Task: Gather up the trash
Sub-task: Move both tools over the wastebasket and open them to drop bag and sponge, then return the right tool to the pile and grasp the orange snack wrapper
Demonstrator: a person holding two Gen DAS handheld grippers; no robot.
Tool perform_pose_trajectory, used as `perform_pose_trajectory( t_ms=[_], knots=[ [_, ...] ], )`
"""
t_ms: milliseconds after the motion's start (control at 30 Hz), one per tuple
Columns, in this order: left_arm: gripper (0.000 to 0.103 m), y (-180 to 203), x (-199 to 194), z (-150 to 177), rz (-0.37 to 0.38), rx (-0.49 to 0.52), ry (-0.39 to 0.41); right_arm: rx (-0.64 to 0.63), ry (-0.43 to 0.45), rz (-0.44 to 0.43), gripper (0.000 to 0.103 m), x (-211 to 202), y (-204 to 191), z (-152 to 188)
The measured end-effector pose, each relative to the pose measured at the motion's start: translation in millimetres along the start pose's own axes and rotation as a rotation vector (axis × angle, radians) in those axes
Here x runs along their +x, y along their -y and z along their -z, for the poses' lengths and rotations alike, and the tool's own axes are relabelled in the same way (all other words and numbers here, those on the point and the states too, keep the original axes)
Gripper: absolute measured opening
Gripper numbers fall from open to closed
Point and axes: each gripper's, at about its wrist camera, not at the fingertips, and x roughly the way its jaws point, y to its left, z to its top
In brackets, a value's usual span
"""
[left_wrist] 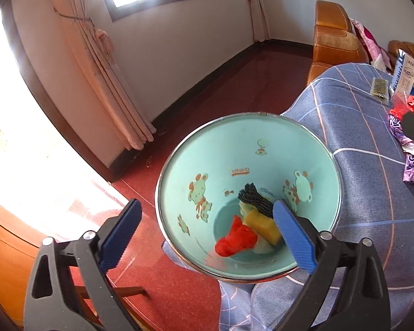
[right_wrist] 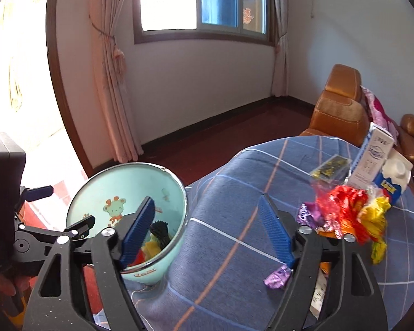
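A mint-green bin (left_wrist: 207, 151) with cartoon animals stands on the floor beside the table; it also shows in the right wrist view (right_wrist: 102, 190). Inside lie a red wrapper (left_wrist: 234, 240), a yellow piece (left_wrist: 262, 224) and a black piece (left_wrist: 255, 197). My left gripper (left_wrist: 205, 237) is open and empty, hovering over the bin's mouth. My right gripper (right_wrist: 207, 229) is open and empty above the blue checked tablecloth (right_wrist: 234, 193). A heap of red, yellow and purple wrappers (right_wrist: 345, 215) lies just right of it, and a purple wrapper (right_wrist: 277, 275) sits by its right finger.
A white carton (right_wrist: 372, 157), a blue-and-white milk carton (right_wrist: 394, 176) and a dark packet (right_wrist: 331, 167) stand at the table's far side. Orange armchairs (right_wrist: 336, 104) are behind. The red floor (left_wrist: 220, 88), curtains (left_wrist: 102, 63) and a window wall lie beyond. The left gripper's body (right_wrist: 27, 234) is left of the bin.
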Motion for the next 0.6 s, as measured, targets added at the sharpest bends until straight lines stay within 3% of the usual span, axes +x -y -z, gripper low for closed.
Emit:
perform_pose_trajectory(
  t_ms=[333,600],
  knots=[
    [0.097,17.1,-30.1,-2.1,-0.039,0.041,0.045,0.099,0.092,0.122,0.089,-40.3,39.5,12.9],
    [0.097,38.5,-49.4,1.3,0.013,0.058,0.068,0.135,0.066,0.178,0.091,-61.4,75.6,32.3]
  ],
)
